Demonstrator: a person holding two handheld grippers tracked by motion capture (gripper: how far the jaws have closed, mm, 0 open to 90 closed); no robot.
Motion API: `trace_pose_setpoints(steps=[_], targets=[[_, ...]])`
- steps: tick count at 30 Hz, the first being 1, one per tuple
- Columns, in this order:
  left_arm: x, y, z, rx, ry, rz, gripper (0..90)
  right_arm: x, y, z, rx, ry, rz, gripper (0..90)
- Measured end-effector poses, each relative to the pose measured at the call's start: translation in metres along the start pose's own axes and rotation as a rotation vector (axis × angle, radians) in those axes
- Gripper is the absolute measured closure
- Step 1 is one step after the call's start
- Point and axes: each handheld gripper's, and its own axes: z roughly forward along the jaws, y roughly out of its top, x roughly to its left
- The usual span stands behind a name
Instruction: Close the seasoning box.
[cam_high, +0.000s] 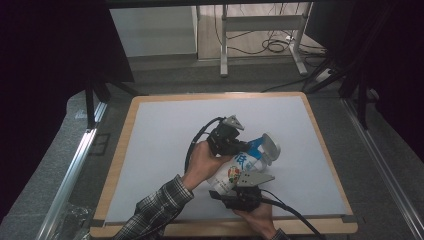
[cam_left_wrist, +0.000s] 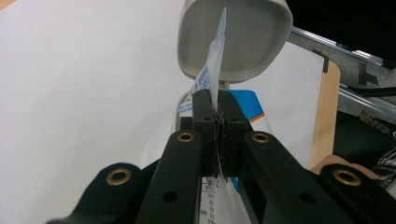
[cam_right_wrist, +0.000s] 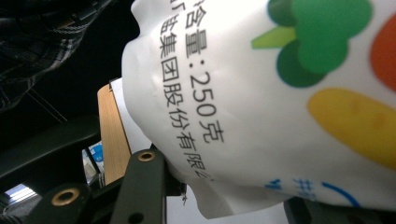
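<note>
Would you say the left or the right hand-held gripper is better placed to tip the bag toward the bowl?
Probably the left hand-held gripper: it pinches the bag's top edge next to the bowl; the right holds the bottom.

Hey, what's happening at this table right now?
A person is holding a printed white bag above the table with two hand-held grippers. The left hand-held gripper is shut on the bag's thin top edge, just below a grey scoop-like container. The right hand-held gripper clamps the bag's bulging lower end.

High view looks down; both gripper views closely share the pouch (cam_high: 239, 169), seemingly.
</note>
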Motion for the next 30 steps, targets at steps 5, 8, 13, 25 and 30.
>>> trace_pose_setpoints(steps=[5, 8, 13, 25, 30], targets=[[0.0004, 0.001, 0.001, 0.003, 0.001, -0.001, 88.2, 0.0, 0.0012, -0.0004, -0.004, 0.007, 0.005, 62.1], [0.0006, 0.0017, 0.0014, 0.006, 0.001, -0.001, 88.2, -0.0002, 0.0018, -0.0004, -0.009, 0.01, 0.004, 62.2], [0.0011, 0.0026, 0.0021, 0.01, -0.001, -0.005, 88.2, 0.0002, 0.0029, -0.0008, -0.012, 0.015, 0.014, 62.3], [0.0013, 0.0045, 0.0028, 0.019, 0.0, -0.005, 88.2, 0.0004, 0.0045, -0.0007, -0.019, 0.017, 0.01, 62.4], [0.0019, 0.0053, 0.0031, 0.025, -0.001, -0.003, 88.2, 0.0006, 0.0052, -0.0008, -0.021, 0.019, 0.013, 62.4]])
